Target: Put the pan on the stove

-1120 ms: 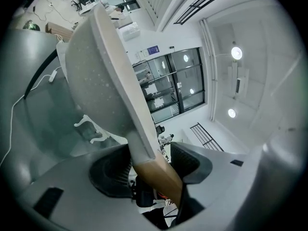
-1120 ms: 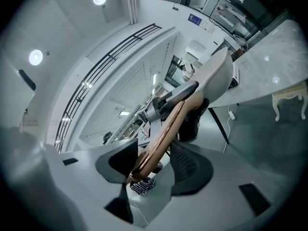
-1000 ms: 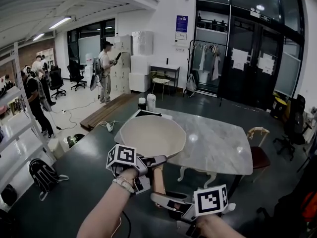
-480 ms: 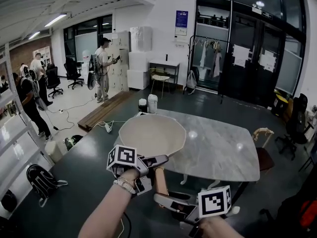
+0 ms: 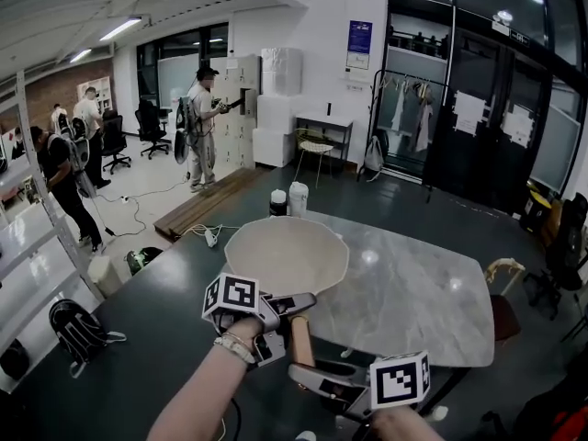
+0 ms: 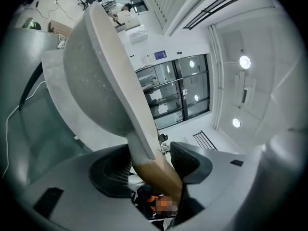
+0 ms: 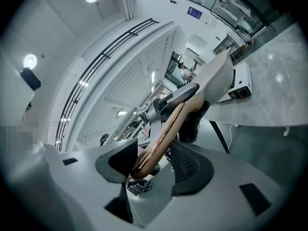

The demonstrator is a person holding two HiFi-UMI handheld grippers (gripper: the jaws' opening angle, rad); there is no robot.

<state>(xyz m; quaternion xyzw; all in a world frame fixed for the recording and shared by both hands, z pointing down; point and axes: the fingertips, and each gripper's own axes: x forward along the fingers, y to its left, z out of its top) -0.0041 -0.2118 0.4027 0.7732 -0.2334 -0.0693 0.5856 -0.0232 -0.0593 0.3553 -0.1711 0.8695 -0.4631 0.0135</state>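
A cream pan (image 5: 287, 254) with a wooden handle (image 5: 301, 338) hangs in the air over the near left corner of the marble table (image 5: 413, 288). My left gripper (image 5: 276, 315) is shut on the handle close to the bowl. My right gripper (image 5: 317, 375) is shut on the handle's end, nearer to me. In the left gripper view the pan (image 6: 96, 81) rises from between the pads of the left gripper (image 6: 154, 165). In the right gripper view the handle (image 7: 166, 134) runs through the right gripper (image 7: 154, 162), and a white stove (image 7: 239, 85) sits on the table beyond the pan (image 7: 216, 78).
Two canisters (image 5: 288, 200) stand at the table's far left corner. A chair (image 5: 505, 274) stands at its right side. A backpack (image 5: 78, 324) and shelving (image 5: 28, 237) are on the left. People (image 5: 204, 122) stand far back left, and a clothes rack (image 5: 404, 118) stands by the dark doors.
Both grippers and the pan have moved forward together toward the marble table, which now sits nearer and lower in the head view. The grip on the handle is the same.
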